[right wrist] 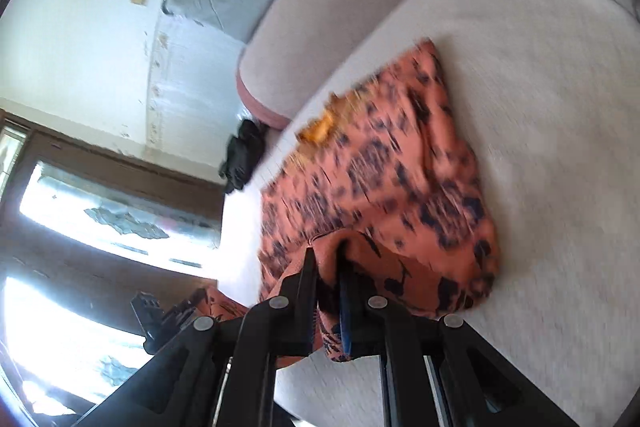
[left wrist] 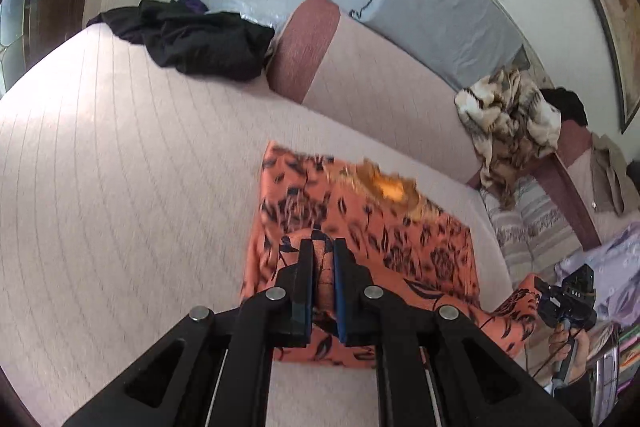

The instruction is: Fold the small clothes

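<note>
Our left gripper [left wrist: 323, 247] and right gripper [right wrist: 327, 255] each have their jaws clenched on a bunched edge of the orange floral garment [left wrist: 360, 227], which lies partly folded on the pale sofa seat [left wrist: 120, 167]. Pulling unevenly could, we judge, skew the fold, or thin fabric might slip from either pinch.

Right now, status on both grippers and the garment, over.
Left gripper and right gripper both shut on the orange floral garment, near edge lifted. Rest lies on the sofa seat. Fold path unobstructed.
</note>
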`<state>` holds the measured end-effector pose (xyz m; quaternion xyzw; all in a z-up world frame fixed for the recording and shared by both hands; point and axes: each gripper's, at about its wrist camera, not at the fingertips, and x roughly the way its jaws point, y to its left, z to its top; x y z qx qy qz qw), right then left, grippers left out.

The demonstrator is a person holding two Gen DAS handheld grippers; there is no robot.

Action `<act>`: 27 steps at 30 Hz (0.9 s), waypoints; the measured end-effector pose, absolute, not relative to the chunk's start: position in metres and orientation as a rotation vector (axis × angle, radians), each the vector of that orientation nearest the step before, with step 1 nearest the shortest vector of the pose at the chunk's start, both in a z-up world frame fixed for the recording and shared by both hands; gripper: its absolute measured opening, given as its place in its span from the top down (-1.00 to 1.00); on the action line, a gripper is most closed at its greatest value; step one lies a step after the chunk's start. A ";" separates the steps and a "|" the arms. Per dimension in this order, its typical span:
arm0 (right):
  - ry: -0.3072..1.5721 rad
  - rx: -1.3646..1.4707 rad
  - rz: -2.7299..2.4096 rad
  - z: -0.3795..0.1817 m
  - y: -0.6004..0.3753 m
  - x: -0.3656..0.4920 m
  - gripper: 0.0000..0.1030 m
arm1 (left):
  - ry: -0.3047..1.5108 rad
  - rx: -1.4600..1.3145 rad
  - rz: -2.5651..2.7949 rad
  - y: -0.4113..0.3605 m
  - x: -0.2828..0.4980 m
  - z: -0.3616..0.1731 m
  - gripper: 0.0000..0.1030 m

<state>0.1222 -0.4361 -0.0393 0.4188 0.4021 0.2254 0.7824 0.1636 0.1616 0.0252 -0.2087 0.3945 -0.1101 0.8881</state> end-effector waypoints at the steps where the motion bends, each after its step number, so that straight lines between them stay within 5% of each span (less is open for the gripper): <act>1: 0.832 0.909 0.473 -0.032 -0.439 0.147 0.81 | 0.807 -0.421 -0.196 0.161 0.188 0.023 0.81; 4: 0.815 0.974 0.404 -0.046 -0.445 0.220 0.60 | 0.872 -0.336 -0.056 0.150 0.258 -0.019 0.32; 6: 0.875 0.964 0.327 -0.078 -0.442 0.260 -0.34 | 0.975 -0.318 0.033 0.145 0.290 -0.064 -0.31; 7: 0.917 0.950 0.270 -0.096 -0.440 0.270 -0.51 | 1.031 -0.310 0.034 0.145 0.299 -0.083 -0.31; 13: 0.844 0.812 0.213 -0.096 -0.422 0.233 -0.48 | 0.944 -0.334 0.062 0.165 0.270 -0.072 -0.32; 18: 0.807 0.747 0.237 -0.076 -0.397 0.165 -0.48 | 0.832 -0.456 0.066 0.188 0.191 -0.046 -0.52; 27: 0.888 0.893 0.215 -0.136 -0.354 0.117 -0.49 | 0.994 -0.544 -0.021 0.123 0.143 -0.111 -0.54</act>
